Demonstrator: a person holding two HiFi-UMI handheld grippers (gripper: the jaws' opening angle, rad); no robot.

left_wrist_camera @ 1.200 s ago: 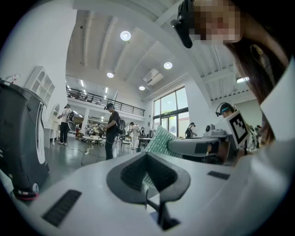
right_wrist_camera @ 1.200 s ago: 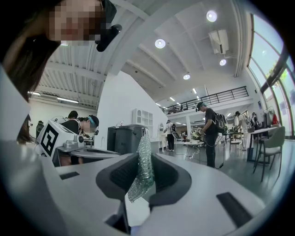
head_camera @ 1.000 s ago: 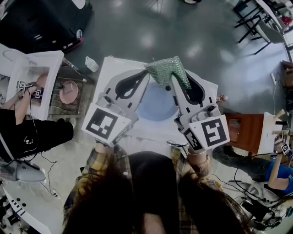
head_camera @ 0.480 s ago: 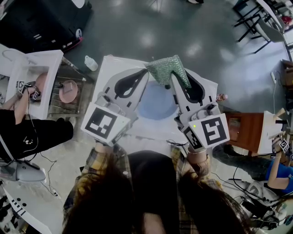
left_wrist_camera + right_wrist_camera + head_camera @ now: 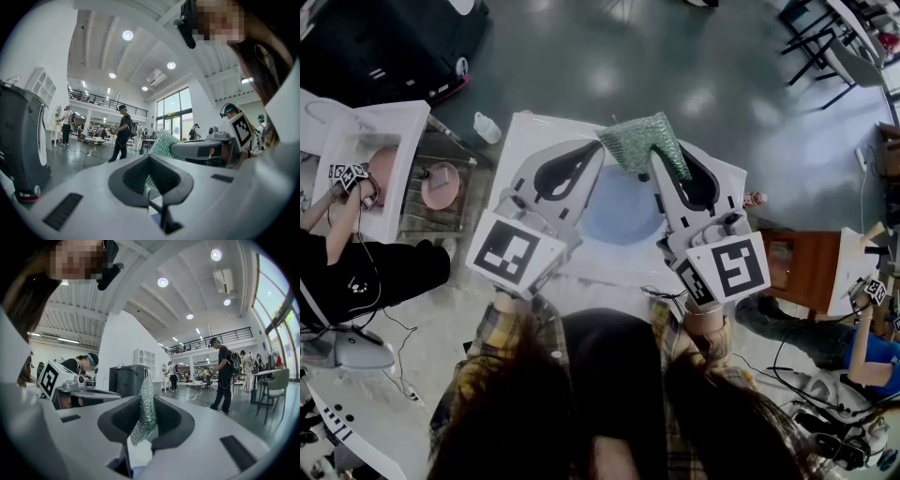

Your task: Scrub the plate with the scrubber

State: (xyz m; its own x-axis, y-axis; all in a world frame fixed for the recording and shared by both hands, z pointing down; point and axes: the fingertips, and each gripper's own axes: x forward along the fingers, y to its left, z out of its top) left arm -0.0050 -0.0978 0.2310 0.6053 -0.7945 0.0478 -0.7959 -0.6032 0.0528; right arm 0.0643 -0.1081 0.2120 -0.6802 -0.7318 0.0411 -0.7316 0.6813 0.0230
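Blue plate [image 5: 617, 223] lies mid-surface [image 5: 530, 133], between closed left tongs [image 5: 596, 150] and right tongs [image 5: 651, 172], which pinch the green scrubber [image 5: 642, 141] over its far rim. Open floor lies beyond.

At mid-frame there are two grippers — left gripper [image 5: 598, 150] and right gripper [image 5: 652, 174] — with one scrubber [image 5: 645, 142], one blue plate [image 5: 622, 214] and one white table [image 5: 530, 136]. Toward the left edge are two pink plates [image 5: 441, 186] and one white bottle [image 5: 487, 129]. Two more people [image 5: 366, 272] show, one at each side edge.
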